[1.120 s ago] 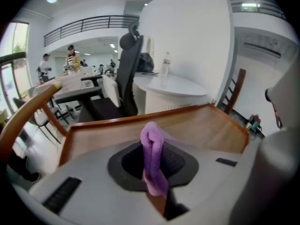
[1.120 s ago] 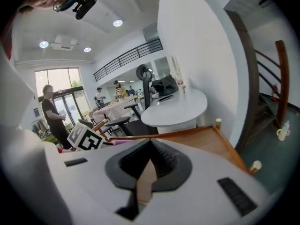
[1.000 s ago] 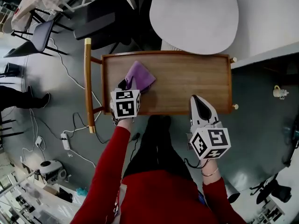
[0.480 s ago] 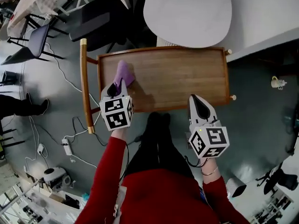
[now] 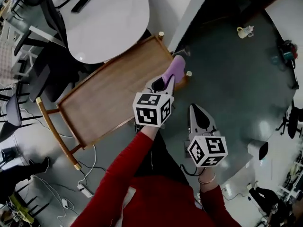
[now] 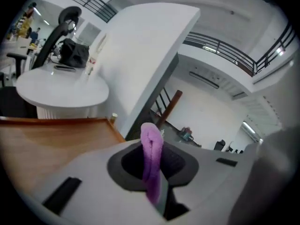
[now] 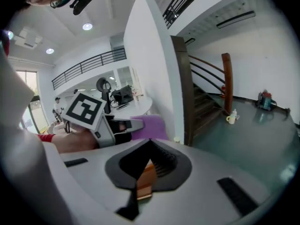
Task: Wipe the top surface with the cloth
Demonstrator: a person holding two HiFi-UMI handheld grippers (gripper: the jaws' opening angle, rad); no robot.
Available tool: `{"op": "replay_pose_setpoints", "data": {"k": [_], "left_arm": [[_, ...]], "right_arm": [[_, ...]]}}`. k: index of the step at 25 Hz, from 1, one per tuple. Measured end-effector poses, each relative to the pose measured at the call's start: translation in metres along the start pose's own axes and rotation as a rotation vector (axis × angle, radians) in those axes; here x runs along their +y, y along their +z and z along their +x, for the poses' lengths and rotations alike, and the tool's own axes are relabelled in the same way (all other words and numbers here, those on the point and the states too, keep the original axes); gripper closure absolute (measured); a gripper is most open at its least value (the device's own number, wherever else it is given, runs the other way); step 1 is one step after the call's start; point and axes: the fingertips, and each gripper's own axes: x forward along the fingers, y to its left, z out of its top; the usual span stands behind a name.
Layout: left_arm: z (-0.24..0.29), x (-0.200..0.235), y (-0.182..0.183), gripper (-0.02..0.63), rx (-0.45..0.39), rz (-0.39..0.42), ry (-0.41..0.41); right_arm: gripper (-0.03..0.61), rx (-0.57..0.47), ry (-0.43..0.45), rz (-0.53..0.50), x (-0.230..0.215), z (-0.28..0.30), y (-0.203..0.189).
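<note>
Folded purple cloth (image 5: 176,65) is pinched between the jaws of the left gripper (image 5: 166,82). The jaws are clamped on it, and a rounded fold sticks up past the tips in the left gripper view. The cloth sits at the right end of the brown wooden cart top (image 5: 111,96), just inside the end rail and near the round corner knob (image 5: 188,73). Can't tell if it touches the wood.

The left arm, in a red sleeve (image 5: 124,174), reaches across the person's body to that end. The right gripper (image 5: 197,115) hangs off the cart over the grey floor (image 5: 236,89), just beside the left one. Its jaws are pressed together with nothing between them. The right gripper view catches the left gripper's marker cube and the cloth close by.

A curved wooden handle (image 5: 53,131) is on the cart's far left end. A white rounded table (image 5: 106,20) stands just behind the cart with a dark flat device (image 5: 83,1) on it. A pale mug (image 5: 244,31) is on the floor well to the right. White cables and a power strip (image 5: 85,191) lie on the floor near the handle end.
</note>
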Motion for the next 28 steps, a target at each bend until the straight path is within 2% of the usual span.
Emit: {"op": "replay_pose_setpoints", "data": {"k": [3,7,11,15,19,23,26,28], "left_arm": [[0.035,-0.02,-0.028,0.561,0.086,-0.022,-0.005],[0.042,-0.01,-0.061,0.561,0.186,0.013,0.068],[0.02,0.01,-0.078,0.561,0.217,0.079,0.165],[-0.042,0.07,-0.079,0.561,0.207,0.072,0.286],[-0.13,0.138,-0.099,0.561,0.203,0.049,0.479],[-0.237,0.203,-0.128,0.561,0.21,-0.047,0.754],[-0.302,0.23,-0.143,0.561,0.212,-0.072,0.931],[-0.337,0.237,-0.15,0.561,0.209,-0.068,1.004]], "right_arm": [[0.568,-0.011,-0.059,0.042,-0.022,-0.017,-0.005],[0.568,-0.006,-0.056,0.045,-0.03,-0.022,-0.004],[0.567,0.019,0.028,0.0,-0.031,-0.013,0.0],[0.568,0.069,0.163,-0.072,0.02,0.025,0.004],[0.568,0.116,0.304,-0.154,0.075,0.051,-0.002],[0.568,0.172,0.48,-0.258,0.134,0.076,-0.006],[0.567,0.199,0.564,-0.303,0.164,0.083,-0.015],[0.567,0.212,0.597,-0.325,0.183,0.08,-0.024]]}}
